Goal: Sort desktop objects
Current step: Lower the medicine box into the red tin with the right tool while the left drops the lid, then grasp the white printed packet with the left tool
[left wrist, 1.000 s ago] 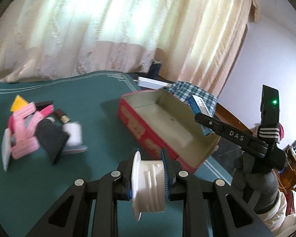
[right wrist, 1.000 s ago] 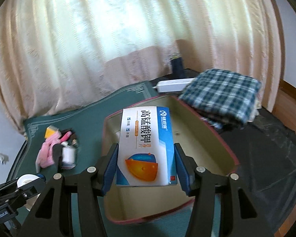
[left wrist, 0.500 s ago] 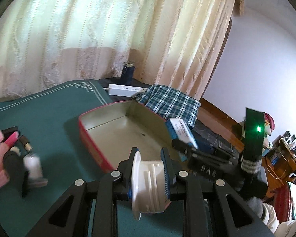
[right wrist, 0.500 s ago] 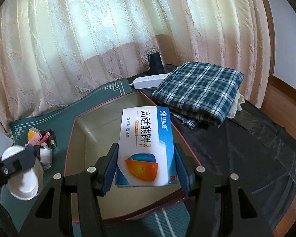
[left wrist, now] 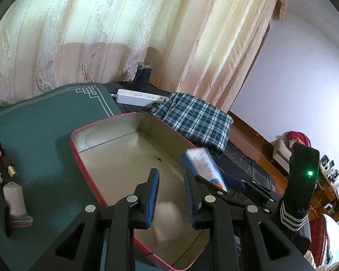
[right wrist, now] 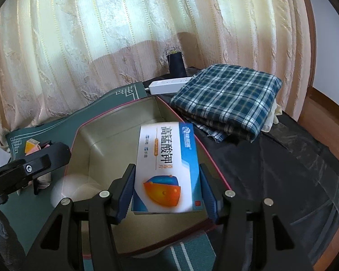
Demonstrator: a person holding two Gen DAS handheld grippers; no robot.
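Observation:
A red tin box [left wrist: 79, 155] [right wrist: 79, 131] with a beige inside stands open on the green mat [left wrist: 34, 122]. My left gripper [left wrist: 170, 171] [right wrist: 27, 169] hangs over its near end with jaws apart and nothing between them. Under it a blurred white spool [left wrist: 167, 221] [right wrist: 72, 187] is at the box's near corner. My right gripper [right wrist: 167, 166] [left wrist: 226, 180] is over the box's right side, its jaws opening. The blue-and-white medicine carton [right wrist: 167, 167] [left wrist: 201, 167] is still between them, and the pads look just off its sides.
A folded plaid cloth [left wrist: 196, 119] [right wrist: 226, 99] lies right of the box on a black sheet. A white power strip [left wrist: 137, 96] [right wrist: 169, 84] and a dark pot [right wrist: 176, 65] sit behind it. Several small items [left wrist: 11, 192] lie on the mat to the left.
The white spool has left my left gripper and dropped toward the box, and that gripper has moved right over the box. The right gripper's jaws have widened a little around the carton.

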